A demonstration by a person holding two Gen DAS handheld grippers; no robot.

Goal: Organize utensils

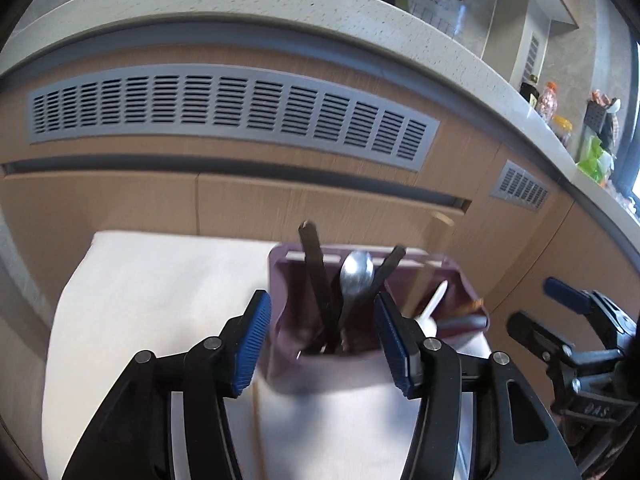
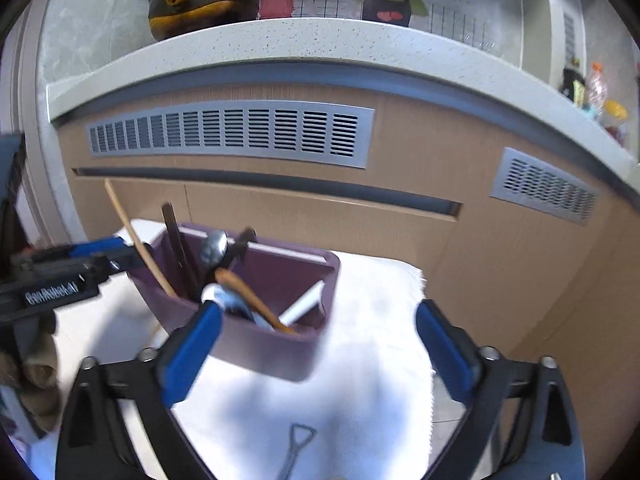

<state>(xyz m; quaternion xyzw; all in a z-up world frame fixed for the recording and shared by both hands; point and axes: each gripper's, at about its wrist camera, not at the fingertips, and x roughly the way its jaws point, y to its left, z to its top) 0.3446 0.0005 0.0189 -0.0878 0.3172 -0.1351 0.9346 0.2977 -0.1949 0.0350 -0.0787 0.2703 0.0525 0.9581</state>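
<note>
A purple utensil holder [image 1: 320,364] [image 2: 276,348] stands on a white cloth [image 2: 380,320]. In it are dark handles [image 1: 316,276], a metal spoon [image 1: 356,276], a white handle [image 2: 304,306] and a brown wooden handle [image 2: 252,300]. A thin wooden stick [image 2: 134,236] leans out of its left corner. My left gripper [image 1: 324,344] hangs open just over the holder's near rim, nothing pressed between its pads. My right gripper [image 2: 318,348] stands wide open around the holder's near right side without touching it. A small metal shovel-shaped utensil [image 2: 296,448] lies on the cloth below it.
Behind the cloth rises a wooden cabinet front with grey vents [image 1: 224,108] under a speckled counter [image 2: 280,40]. A pot with yellow handles [image 2: 200,4] and bottles [image 1: 546,100] stand on the counter. A gloved hand [image 2: 32,368] holds the left gripper [image 2: 116,252].
</note>
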